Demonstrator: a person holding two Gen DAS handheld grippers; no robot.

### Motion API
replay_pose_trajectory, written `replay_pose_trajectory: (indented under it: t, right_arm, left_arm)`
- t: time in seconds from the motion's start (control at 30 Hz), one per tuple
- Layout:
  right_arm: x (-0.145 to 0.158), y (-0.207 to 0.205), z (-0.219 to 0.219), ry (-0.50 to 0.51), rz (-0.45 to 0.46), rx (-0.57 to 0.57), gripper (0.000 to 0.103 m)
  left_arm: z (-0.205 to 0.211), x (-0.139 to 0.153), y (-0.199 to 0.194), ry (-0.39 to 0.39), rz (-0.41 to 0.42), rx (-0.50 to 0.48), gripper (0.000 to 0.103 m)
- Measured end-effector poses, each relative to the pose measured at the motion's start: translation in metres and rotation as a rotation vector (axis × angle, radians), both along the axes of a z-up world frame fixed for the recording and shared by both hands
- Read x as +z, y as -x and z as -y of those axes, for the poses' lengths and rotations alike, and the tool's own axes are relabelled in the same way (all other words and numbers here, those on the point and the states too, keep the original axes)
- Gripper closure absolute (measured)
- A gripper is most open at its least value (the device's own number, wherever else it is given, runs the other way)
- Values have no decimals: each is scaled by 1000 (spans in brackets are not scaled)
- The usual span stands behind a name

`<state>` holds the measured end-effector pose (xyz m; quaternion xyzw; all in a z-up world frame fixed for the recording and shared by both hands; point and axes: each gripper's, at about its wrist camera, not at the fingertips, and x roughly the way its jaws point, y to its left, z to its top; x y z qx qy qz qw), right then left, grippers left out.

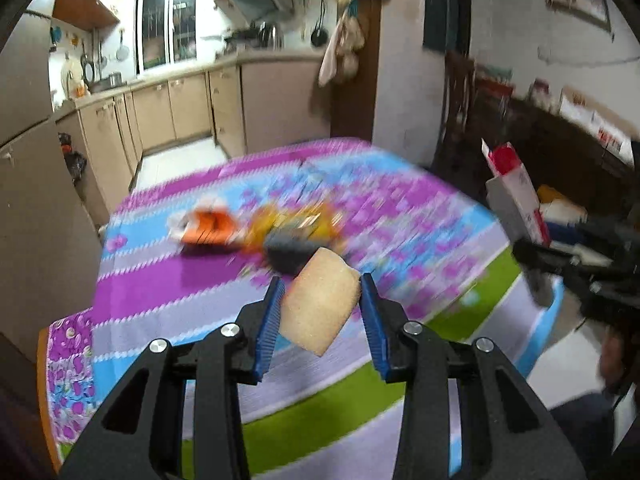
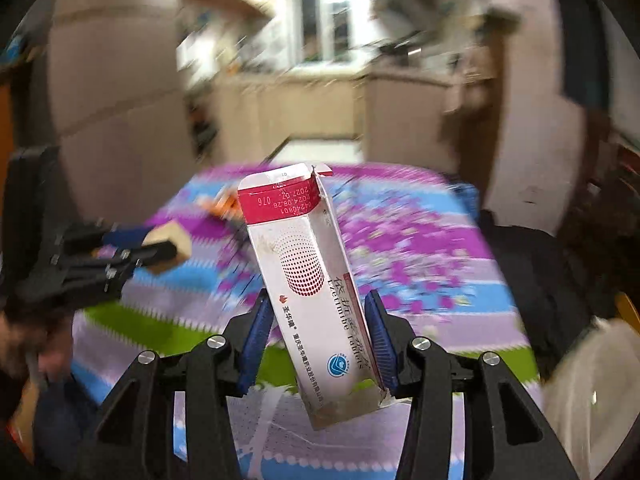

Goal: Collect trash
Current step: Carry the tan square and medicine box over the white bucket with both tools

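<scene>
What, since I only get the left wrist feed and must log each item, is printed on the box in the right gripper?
Observer: The right wrist view shows the face of the box: a red dot pattern and the words "Ezetimibe Tablets", so it is a medicine carton.
Operator: Is it intact?
Observer: No. Its lower end, below the pads of the right gripper, is torn open.
Operator: How does my left gripper look from the side?
Observer: The tan block sticks out past the fingertips of the left gripper.
</scene>
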<state>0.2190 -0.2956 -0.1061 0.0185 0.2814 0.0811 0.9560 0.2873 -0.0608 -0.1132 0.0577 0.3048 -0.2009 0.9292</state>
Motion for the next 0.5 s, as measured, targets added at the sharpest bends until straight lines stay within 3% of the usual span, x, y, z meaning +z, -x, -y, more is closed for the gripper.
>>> replay_pose_trajectory:
  t: [0.23, 0.5]
  right_arm:
    - [44, 59, 67, -5, 111, -258, 54]
    - [74, 120, 172, 0, 166, -489, 54]
  left_arm:
    - [87, 48, 21, 92, 94, -89, 66]
    - [196, 76, 49, 149, 126, -246, 66]
